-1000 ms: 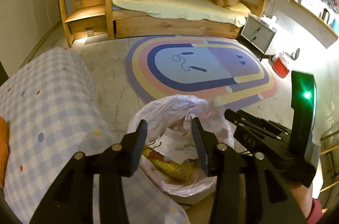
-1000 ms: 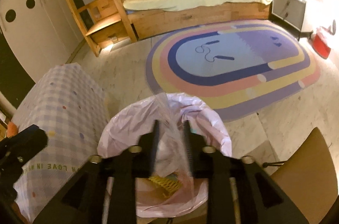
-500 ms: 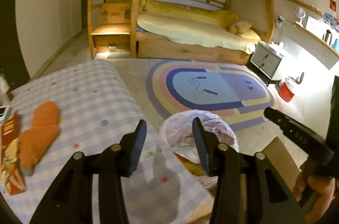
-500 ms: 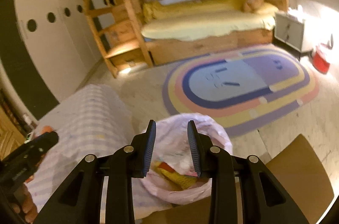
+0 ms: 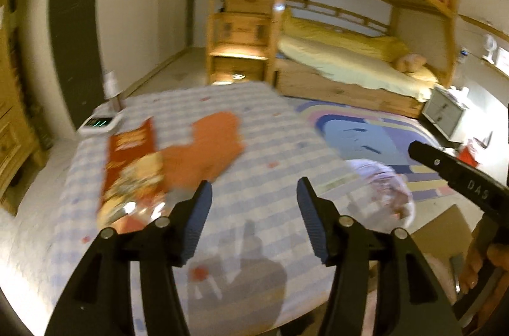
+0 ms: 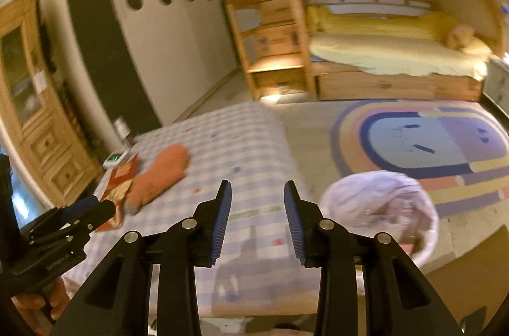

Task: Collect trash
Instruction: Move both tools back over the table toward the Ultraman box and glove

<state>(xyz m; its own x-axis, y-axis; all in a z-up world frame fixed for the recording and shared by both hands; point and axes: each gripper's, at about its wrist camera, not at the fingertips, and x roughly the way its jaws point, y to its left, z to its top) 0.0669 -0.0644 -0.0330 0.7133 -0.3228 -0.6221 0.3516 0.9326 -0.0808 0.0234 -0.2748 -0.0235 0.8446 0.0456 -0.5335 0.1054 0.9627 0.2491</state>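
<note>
both grippers, left gripper [image 5: 253, 208] and right gripper [image 6: 256, 216], have just been opening, empty; bin bag [image 6: 380, 202] holds trash, snack packet [image 5: 132, 167] remains on the table [image 5: 270, 145].

Both wrist views angle down over checked table [image 5: 286, 145], sharing bunk bed [image 6: 397, 56].

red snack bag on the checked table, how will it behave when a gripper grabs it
The red snack bag lies flat and looks glossy and crinkled, so it is probably light, floppy and somewhat slippery. Pinched at one edge it would likely droop. A push might slide it over the tablecloth.
</note>
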